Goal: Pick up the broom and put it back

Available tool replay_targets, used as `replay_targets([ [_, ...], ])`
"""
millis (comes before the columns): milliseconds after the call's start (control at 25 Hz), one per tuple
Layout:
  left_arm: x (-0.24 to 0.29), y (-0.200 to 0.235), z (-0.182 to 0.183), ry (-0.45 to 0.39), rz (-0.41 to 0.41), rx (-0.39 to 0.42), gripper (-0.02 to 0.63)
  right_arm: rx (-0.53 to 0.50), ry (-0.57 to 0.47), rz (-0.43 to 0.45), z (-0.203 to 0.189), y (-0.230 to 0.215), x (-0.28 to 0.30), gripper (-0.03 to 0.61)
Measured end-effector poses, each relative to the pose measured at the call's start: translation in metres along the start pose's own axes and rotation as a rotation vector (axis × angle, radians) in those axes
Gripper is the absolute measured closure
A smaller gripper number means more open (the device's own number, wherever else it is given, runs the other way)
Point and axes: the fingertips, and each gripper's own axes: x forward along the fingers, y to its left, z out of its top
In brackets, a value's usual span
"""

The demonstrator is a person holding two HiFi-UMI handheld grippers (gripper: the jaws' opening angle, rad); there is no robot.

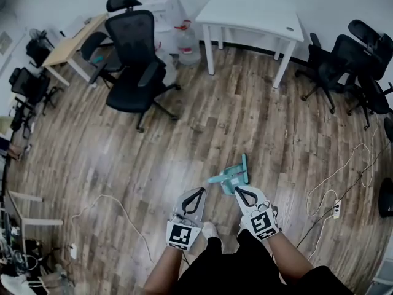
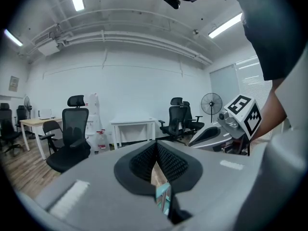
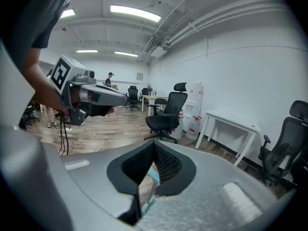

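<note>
Just beyond left gripper (image 1: 198,193) and right gripper (image 1: 239,191), both closed, lies a teal broom (image 1: 231,176)

The head view looks steeply down on the left gripper (image 1: 199,192) and right gripper (image 1: 238,191). Each gripper view faces ahead along its jaws; all three share the white desk (image 1: 252,14) (image 2: 133,123) (image 3: 231,122) beyond.

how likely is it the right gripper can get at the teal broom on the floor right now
Probably yes: the right gripper is right next to the teal broom, with nothing between. Its jaws are shut, so they must open first.
</note>
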Motion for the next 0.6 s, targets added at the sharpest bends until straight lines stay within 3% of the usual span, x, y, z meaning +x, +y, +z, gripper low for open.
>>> replay_targets([
  [200,0.007,-0.001,-0.027,0.049,0.011,-0.03,0.595,-0.011,0.045,0.004,-0.029,-0.005,0.017,0.574],
  [320,0.011,0.002,-0.035,0.054,0.018,-0.119,0.594,-0.014,0.06,0.027,-0.042,-0.005,0.026,0.572],
  [400,0.014,0.002,-0.04,0.06,0.026,-0.165,0.594,-0.018,0.09,0.039,-0.055,-0.006,0.032,0.538],
  [600,0.023,-0.005,-0.06,0.097,0.022,-0.172,0.594,-0.049,0.151,0.05,-0.08,-0.008,0.048,0.508],
])
